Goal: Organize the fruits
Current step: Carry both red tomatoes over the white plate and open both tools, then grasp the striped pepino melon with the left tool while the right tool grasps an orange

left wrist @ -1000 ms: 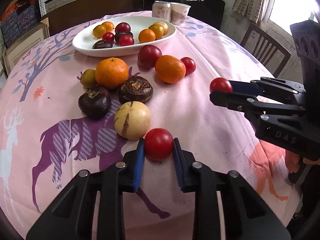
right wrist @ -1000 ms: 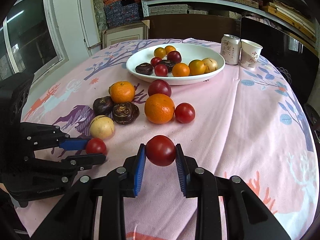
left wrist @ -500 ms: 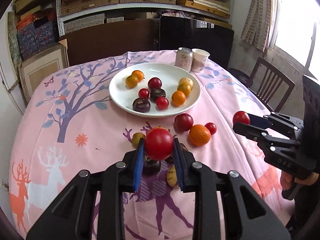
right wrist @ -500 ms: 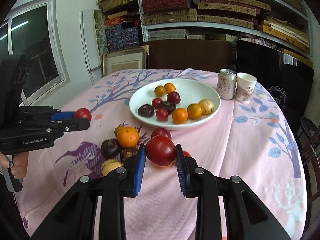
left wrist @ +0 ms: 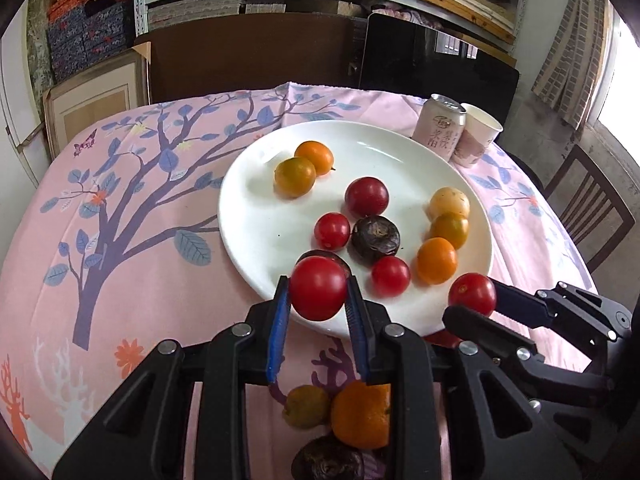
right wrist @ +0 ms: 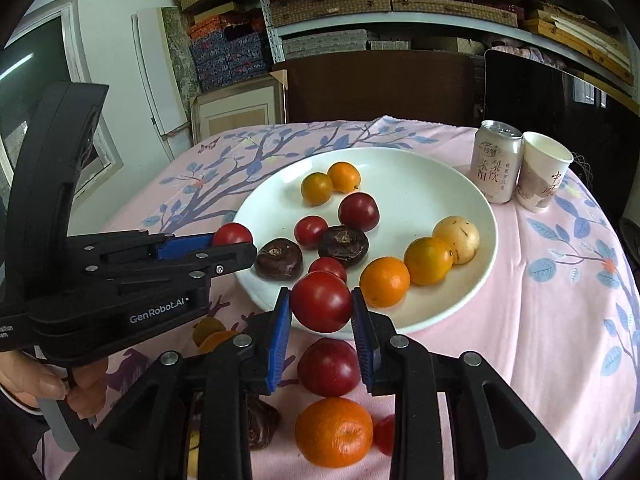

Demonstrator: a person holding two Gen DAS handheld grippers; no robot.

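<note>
Both grippers have come forward since a moment ago, and now they hang right at the near rim of the plate [left wrist: 248,184]! That big white plate sits on the pink tablecloth [left wrist: 132,248], carrying oranges, dark fruits and small tomatoes, with a can [right wrist: 496,162] and a paper cup [right wrist: 542,178] touching each other just behind it. Left gripper [left wrist: 318,312] is clamped on a red tomato [left wrist: 318,288], pinched between its blue pads over the plate's near edge. Right gripper [right wrist: 322,318] squeezes its own tomato [right wrist: 321,301] the same way, just beside the left one, over the rim. Below them on the cloth lie an orange [right wrist: 334,432] and a plum [right wrist: 329,367].
</note>
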